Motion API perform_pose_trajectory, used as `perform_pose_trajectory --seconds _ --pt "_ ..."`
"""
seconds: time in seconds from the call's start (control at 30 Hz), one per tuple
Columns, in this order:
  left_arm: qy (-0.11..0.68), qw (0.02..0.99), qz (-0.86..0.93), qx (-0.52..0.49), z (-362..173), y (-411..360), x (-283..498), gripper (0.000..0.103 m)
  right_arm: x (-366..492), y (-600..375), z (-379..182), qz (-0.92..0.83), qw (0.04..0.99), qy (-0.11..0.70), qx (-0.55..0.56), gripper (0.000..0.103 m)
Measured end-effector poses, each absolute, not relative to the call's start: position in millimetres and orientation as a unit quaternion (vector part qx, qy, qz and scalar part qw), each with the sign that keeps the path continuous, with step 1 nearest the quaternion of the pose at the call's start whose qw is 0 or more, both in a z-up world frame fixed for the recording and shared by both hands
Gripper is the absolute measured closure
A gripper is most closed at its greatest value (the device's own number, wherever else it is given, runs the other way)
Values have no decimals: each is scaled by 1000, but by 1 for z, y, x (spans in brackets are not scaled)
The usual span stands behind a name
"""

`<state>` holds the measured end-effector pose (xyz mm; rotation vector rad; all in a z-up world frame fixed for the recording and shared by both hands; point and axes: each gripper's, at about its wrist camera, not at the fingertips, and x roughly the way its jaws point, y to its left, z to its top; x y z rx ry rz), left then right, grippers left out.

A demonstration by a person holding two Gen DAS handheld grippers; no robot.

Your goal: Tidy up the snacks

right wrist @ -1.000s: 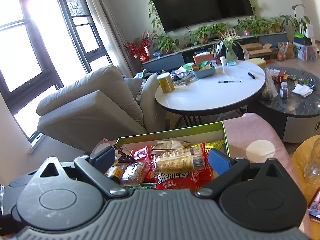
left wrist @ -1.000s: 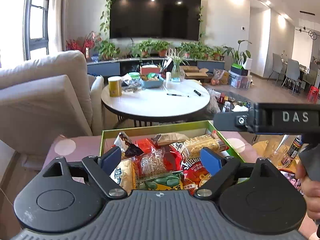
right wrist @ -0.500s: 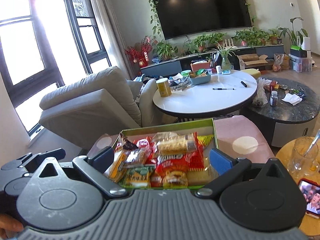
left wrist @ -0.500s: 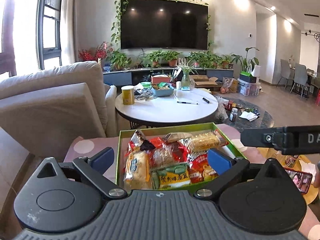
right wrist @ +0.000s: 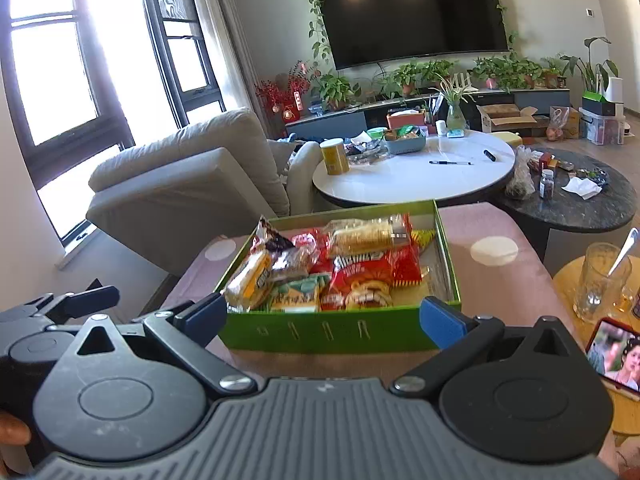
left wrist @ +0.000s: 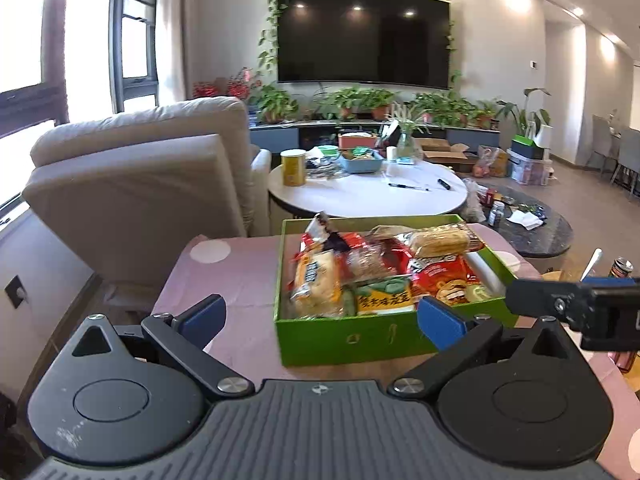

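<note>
A green box (left wrist: 348, 338) packed with snack packs stands on the pink cloth. Inside lie a yellow bread pack (left wrist: 316, 284), a red chips bag (left wrist: 444, 276), a green pack (left wrist: 384, 298) and a wafer pack (left wrist: 440, 242). My left gripper (left wrist: 320, 320) is open wide just short of the box's near wall, holding nothing. My right gripper (right wrist: 323, 318) is open too, in front of the same wall (right wrist: 328, 332), with its pads apart from the box. Each gripper shows at the edge of the other's view.
A glass with a spoon (right wrist: 600, 280) and a lit phone (right wrist: 616, 356) stand on a wooden top at the right. Behind the box are a round white table (right wrist: 412, 176), a dark round table (right wrist: 580, 204) and a beige armchair (right wrist: 192, 176).
Both grippers have drawn back from above the snacks, so the whole box now shows in front of them. The left jaws have spread wider.
</note>
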<state>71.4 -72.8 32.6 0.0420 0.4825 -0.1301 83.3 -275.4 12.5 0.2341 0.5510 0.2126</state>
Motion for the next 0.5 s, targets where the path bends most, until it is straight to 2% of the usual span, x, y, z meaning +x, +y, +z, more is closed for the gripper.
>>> perform_pose_trajectory --seconds 0.5 --pt "262 964 -32 -16 14 -37 48 1 61 -246 -6 121 948 282 84 1"
